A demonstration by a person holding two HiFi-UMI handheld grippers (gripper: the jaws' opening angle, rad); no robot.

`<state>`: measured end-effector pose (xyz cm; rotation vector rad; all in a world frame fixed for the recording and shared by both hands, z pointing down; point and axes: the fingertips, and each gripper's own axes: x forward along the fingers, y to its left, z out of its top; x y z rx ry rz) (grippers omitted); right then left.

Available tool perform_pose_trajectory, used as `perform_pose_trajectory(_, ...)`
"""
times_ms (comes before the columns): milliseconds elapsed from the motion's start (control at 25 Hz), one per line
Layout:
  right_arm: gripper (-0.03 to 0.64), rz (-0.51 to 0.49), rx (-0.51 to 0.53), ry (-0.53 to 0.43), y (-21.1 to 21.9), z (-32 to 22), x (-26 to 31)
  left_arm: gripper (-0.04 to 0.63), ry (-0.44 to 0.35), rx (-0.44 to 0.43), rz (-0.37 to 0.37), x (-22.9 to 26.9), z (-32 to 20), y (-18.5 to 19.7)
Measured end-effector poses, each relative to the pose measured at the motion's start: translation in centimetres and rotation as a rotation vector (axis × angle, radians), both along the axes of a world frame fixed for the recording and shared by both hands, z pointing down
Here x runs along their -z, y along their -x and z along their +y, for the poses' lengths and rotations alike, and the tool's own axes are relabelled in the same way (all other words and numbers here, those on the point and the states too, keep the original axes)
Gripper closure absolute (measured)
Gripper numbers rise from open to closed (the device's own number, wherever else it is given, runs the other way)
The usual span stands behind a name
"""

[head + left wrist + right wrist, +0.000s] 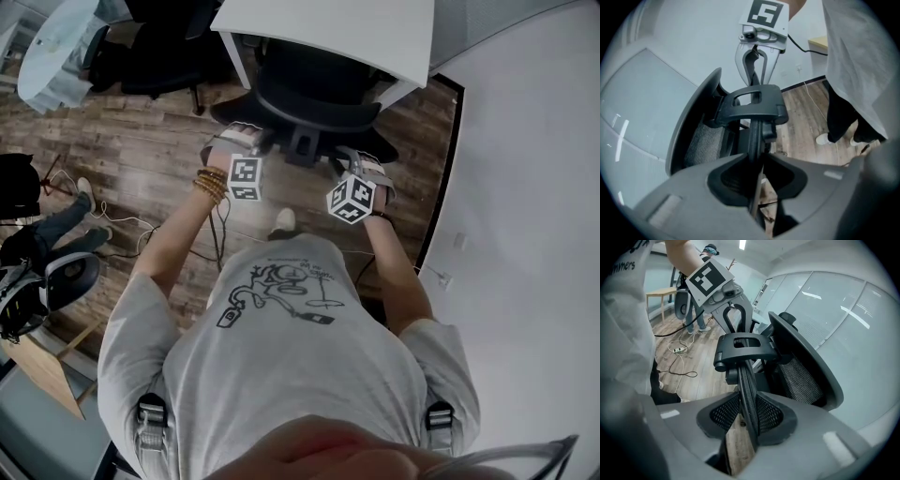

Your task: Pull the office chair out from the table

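A black office chair (314,94) stands tucked under the white table (337,28), its mesh back toward me. Both grippers sit on the back's top edge, either side of the black bracket (752,105). My left gripper (757,176) is shut on the thin rim of the chair back (705,138), which runs edge-on between its jaws. My right gripper (747,416) is clamped the same way on the rim of the chair back (801,373). In the head view, the left gripper (234,139) and right gripper (361,167) flank the bracket. Each gripper view shows the other gripper across the bracket.
The floor is wooden planks with cables (122,220) lying at the left. Another chair (56,277) and a person's legs (56,225) are at the left. A white wall (525,187) runs close on the right. A round table (61,47) is at the far left.
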<state>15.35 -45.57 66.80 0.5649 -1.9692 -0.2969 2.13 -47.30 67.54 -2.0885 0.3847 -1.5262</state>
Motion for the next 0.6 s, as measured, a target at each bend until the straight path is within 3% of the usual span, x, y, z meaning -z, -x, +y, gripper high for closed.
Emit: perform_pose_trajectory(600, 0.509, -0.021, 0.031, 0.000, 1.1, 2.5, -0.1, 0.488, 0.023, 0.043, -0.012, -0.2, 1.8, 1.0)
